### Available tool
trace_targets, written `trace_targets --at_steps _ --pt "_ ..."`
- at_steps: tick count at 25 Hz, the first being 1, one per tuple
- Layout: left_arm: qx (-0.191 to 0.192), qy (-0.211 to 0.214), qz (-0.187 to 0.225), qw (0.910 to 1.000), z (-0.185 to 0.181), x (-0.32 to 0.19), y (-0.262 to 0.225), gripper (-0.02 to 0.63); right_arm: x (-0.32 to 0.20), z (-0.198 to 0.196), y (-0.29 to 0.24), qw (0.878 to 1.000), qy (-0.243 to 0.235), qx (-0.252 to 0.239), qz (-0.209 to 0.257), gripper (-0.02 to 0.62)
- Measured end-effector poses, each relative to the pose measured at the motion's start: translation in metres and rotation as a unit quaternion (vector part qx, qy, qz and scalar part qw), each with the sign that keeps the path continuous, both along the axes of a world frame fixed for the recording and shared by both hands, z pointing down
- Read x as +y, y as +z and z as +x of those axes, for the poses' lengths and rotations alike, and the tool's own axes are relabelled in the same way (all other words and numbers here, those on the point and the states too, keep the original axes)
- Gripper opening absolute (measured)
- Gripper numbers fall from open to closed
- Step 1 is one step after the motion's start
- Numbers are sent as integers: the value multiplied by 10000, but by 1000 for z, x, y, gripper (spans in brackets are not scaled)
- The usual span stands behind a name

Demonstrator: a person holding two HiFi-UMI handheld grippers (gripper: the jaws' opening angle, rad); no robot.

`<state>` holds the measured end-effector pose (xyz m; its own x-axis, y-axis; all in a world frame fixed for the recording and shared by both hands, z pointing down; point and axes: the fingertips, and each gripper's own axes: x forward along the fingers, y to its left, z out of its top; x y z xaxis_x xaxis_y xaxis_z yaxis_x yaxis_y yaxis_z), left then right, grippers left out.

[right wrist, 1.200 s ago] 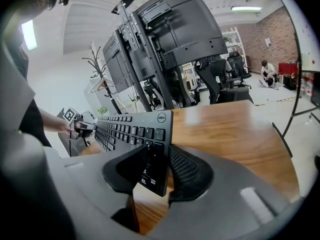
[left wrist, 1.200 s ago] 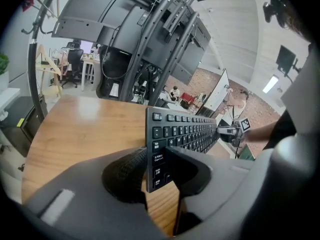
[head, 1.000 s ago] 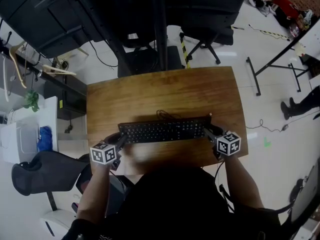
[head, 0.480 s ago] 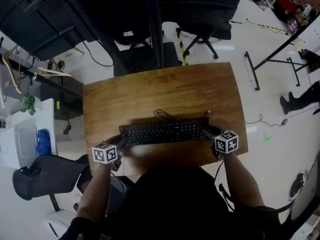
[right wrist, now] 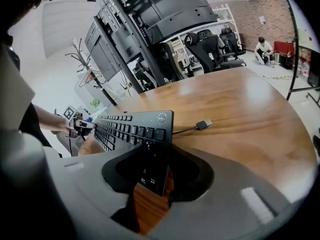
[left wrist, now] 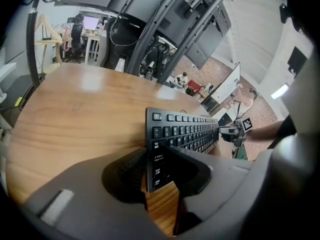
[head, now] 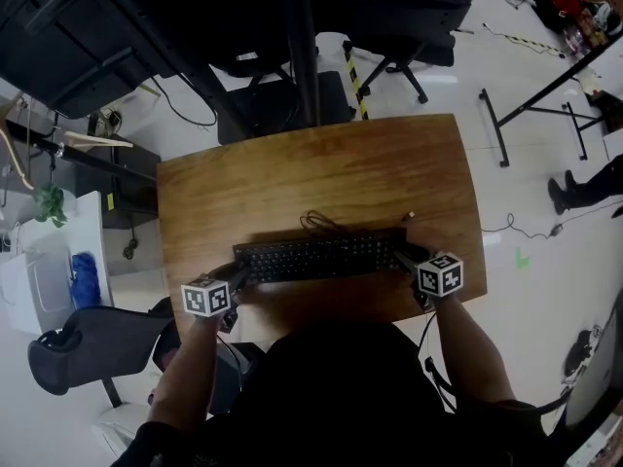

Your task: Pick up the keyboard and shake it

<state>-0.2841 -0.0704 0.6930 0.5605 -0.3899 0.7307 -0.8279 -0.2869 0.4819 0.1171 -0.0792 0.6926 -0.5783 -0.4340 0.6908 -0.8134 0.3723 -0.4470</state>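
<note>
my left gripper (head: pixel 235 274) pinches the left end of the keyboard (head: pixel 316 258). my right gripper (head: pixel 405 259) pinches its right end, over the wooden table (head: pixel 321 173).

The keyboard (head: pixel 319 257) spans the table's (head: pixel 311 168) near part — cable (head: pixel 316 224) on the table behind it.
</note>
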Motion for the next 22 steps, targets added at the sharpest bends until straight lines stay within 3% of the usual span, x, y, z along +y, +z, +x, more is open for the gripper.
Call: trace_targets --at_steps 12,17,22 --pt "132 -93 -370 9992 1 0 19 107 -3 1 11 9998 -12 3 -204 143" --pt "187 -116 -425 9989 1 -4 24 112 -4 2 15 9995 143 -5 -264 145" --pt "497 -455 -470 9966 0 -5 30 115 -2 4 20 9981 476 -186 -350 144"
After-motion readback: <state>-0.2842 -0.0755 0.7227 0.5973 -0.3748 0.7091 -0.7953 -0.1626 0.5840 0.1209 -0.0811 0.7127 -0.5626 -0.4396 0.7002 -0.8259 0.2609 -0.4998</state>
